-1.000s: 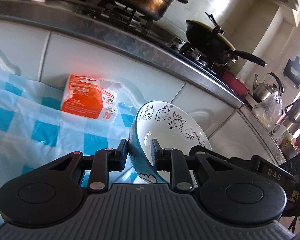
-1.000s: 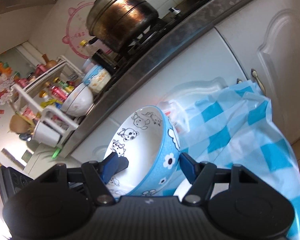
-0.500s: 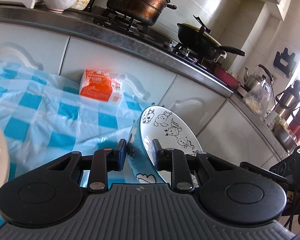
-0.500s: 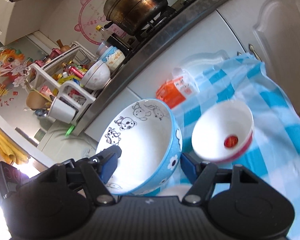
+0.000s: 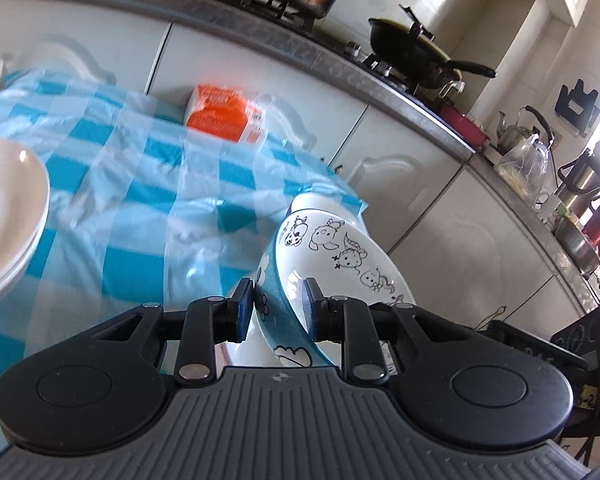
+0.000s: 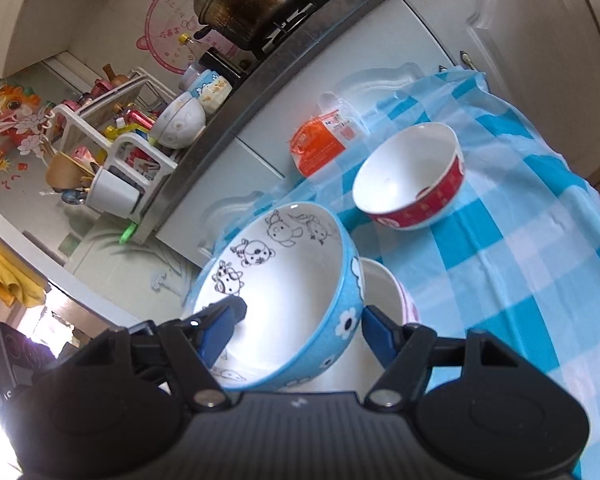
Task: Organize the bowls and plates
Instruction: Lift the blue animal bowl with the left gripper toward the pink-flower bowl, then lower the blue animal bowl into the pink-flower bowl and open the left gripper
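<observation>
Jaws: left gripper point(image 5: 275, 309) clamps blue bowl point(image 6: 288, 300) rim; right gripper point(image 6: 300, 326) opening, straddling its wall, pads clear. Next: nest it into white bowl point(image 6: 382, 292) at table's near edge.

I can read no text reliably: print on the orange packet point(image 6: 320, 148) and characters on the pink wall sticker point(image 6: 172, 36) are too small.

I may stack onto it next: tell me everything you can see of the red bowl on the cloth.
The red bowl looks like glazed ceramic: white inside, a red outer band with white markings, white toward the base. It is empty and stands upright on the blue-checked cloth, close to the orange packet, beyond the blue cartoon bowl and apart from it. No gripper touches it.
</observation>
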The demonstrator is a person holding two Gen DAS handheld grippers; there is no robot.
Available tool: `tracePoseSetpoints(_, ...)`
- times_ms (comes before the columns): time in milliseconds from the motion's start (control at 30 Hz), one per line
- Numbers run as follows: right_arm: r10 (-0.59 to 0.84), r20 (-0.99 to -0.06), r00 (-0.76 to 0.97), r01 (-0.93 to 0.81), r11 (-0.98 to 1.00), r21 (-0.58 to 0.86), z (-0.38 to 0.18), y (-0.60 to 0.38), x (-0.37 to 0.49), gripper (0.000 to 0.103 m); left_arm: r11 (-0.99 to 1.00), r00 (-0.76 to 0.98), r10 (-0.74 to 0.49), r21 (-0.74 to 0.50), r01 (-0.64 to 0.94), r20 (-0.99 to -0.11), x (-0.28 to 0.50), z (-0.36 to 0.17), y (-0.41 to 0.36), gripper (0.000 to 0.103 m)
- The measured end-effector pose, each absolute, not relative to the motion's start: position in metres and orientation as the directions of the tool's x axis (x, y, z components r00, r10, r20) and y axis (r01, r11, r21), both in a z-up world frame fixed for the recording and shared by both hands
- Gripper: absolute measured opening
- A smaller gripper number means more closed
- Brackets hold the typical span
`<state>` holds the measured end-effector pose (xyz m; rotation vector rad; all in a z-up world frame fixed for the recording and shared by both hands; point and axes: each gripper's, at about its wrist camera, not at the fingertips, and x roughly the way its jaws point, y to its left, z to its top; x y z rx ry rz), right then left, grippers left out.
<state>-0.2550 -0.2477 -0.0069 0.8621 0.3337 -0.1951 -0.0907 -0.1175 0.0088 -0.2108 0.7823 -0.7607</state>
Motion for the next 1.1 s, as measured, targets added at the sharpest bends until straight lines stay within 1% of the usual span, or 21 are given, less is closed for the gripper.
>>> tracePoseSetpoints(267, -0.062, -0.393, 0.917, 0.327, 0.681, 0.656, -0.012, -0.237, -0.256, 0.071, 0.734, 0.469, -0.670, -0.421, 0.533, -0.575, -0.093, -0.002, -0.121, 0.025)
tracePoseSetpoints(467, -0.070, -0.396, 0.916, 0.329, 0.696, 0.638, -0.013, -0.234, -0.257, 0.071, 0.741, 0.464, -0.661, -0.418, 0.526, -0.589, -0.094, -0.008, -0.118, 0.025)
tracePoseSetpoints(733, -0.093, -0.410, 0.907, 0.340, 0.737, 0.584, -0.010, -0.226, -0.256, 0.071, 0.734, 0.464, -0.670, -0.423, 0.531, -0.580, -0.097, -0.011, -0.115, 0.025)
tracePoseSetpoints(1100, -0.098, -0.399, 0.912, 0.345, 0.709, 0.615, -0.010, -0.226, -0.263, 0.071, 0.721, 0.457, -0.683, -0.430, 0.543, -0.570, -0.101, -0.013, -0.115, 0.025)
